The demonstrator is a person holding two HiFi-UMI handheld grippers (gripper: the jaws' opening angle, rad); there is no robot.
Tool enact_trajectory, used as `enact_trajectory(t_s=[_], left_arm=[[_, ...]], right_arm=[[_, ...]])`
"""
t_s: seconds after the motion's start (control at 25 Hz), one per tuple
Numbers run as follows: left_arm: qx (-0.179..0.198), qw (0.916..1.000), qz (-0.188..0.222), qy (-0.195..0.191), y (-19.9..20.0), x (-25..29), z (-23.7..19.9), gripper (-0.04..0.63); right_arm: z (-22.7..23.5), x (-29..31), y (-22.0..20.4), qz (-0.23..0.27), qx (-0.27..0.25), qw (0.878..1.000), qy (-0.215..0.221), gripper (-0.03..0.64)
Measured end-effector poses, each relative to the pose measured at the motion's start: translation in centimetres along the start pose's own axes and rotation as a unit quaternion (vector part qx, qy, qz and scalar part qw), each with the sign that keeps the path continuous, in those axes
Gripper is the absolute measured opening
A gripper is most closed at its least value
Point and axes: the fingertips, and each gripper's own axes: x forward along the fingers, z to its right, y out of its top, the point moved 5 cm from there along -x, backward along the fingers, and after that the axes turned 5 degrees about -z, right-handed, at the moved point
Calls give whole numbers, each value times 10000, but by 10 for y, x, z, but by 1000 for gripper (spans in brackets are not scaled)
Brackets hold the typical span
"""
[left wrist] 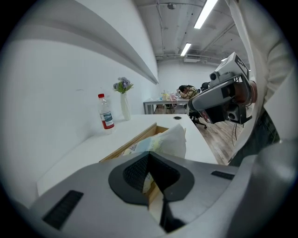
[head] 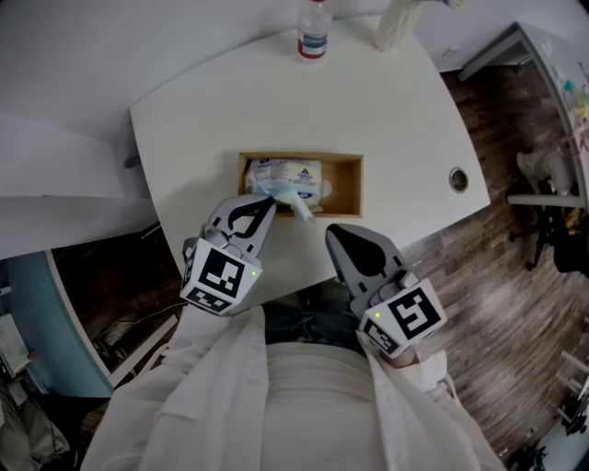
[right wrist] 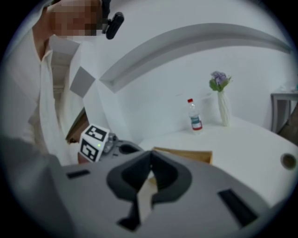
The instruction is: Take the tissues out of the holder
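The soft, light, easily torn tissue (head: 296, 204) standing out of the pack (head: 285, 173) in the holder (head: 348, 189) is pinched low, judged the safest hold, by the closed left gripper (head: 268, 201), while the right gripper (head: 333, 232) is shut, empty.

White table (head: 386, 120), rounded outline, round cable grommet (head: 457, 179) near its right edge. 1 water bottle (head: 314, 32), red cap, labelled, upright at far edge. White vase (head: 398, 26) just right of bottle, not touching it; purple flowers (left wrist: 123, 85) in vase. Wood-pattern floor (head: 497, 294) right of table. Dark office chair (head: 552, 235) on floor, well apart from table. 2 ceiling light strips (left wrist: 206, 11) lit overhead. Far table (left wrist: 156, 101) in background, cluttered, contents too small to tell.
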Motion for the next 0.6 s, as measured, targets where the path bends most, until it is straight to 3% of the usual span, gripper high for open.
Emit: enact_trajectory(t_s=[0.2, 0.44, 0.6], left_arm=[[-41, 9998, 180, 17, 6, -4, -1, 17], [-737, 9959, 522, -35, 12, -11, -4, 17], [-773, 9952, 600, 27, 20, -16, -5, 17]], right_arm=[[-1, -1, 2, -37, -75, 10000, -23, 11], [1, -7, 11, 105, -225, 9997, -57, 11], [3, -13, 19, 207, -347, 9991, -100, 11]])
